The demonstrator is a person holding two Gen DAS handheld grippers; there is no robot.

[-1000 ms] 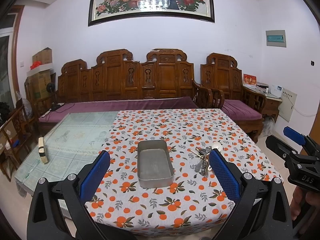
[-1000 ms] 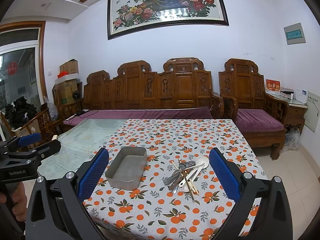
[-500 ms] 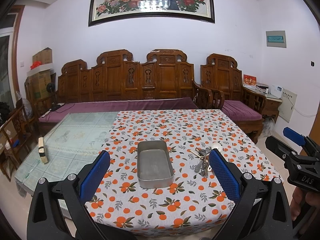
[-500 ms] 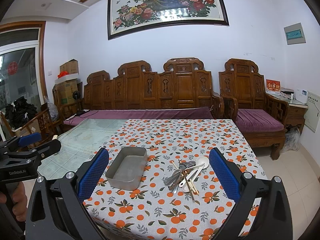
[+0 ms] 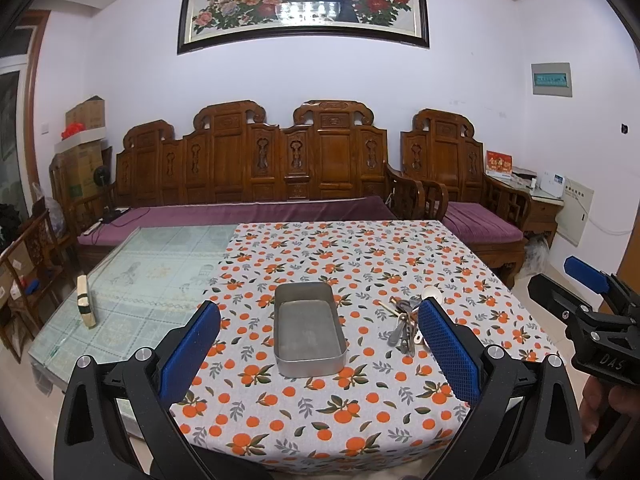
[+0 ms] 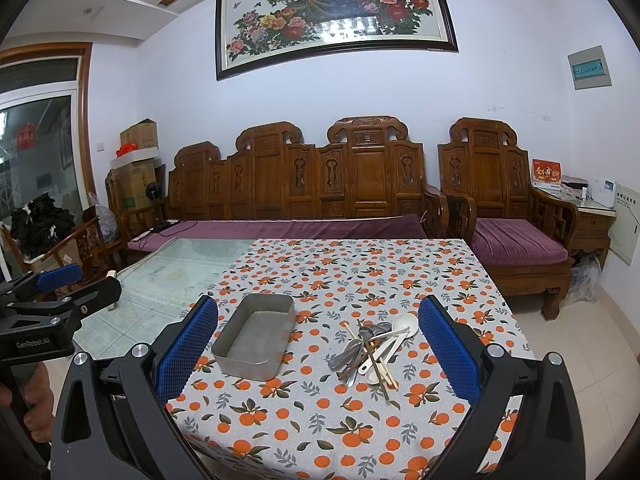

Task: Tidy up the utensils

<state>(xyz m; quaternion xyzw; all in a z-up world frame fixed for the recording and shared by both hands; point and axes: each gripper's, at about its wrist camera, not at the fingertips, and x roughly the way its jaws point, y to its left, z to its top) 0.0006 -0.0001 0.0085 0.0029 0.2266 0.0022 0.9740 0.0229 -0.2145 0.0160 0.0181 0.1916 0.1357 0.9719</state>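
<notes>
An empty grey metal tin [image 5: 309,330] [image 6: 255,340] sits on the orange-print tablecloth [image 5: 360,264] [image 6: 360,276]. To its right lies a heap of utensils [image 6: 370,346] [image 5: 405,320]: metal spoons, white spoons and chopsticks. My left gripper [image 5: 318,354] hangs open in front of the tin, above the table's near edge, holding nothing. My right gripper [image 6: 318,354] is open too, level with the gap between tin and utensils. Each gripper shows at the edge of the other's view, held by a hand.
Left of the cloth the table's glass top [image 5: 152,276] is bare, with a small pale block [image 5: 85,300] near its left edge. A carved wooden sofa [image 5: 256,184] and armchair [image 6: 508,216] with purple cushions stand behind the table. Boxes are stacked at far left.
</notes>
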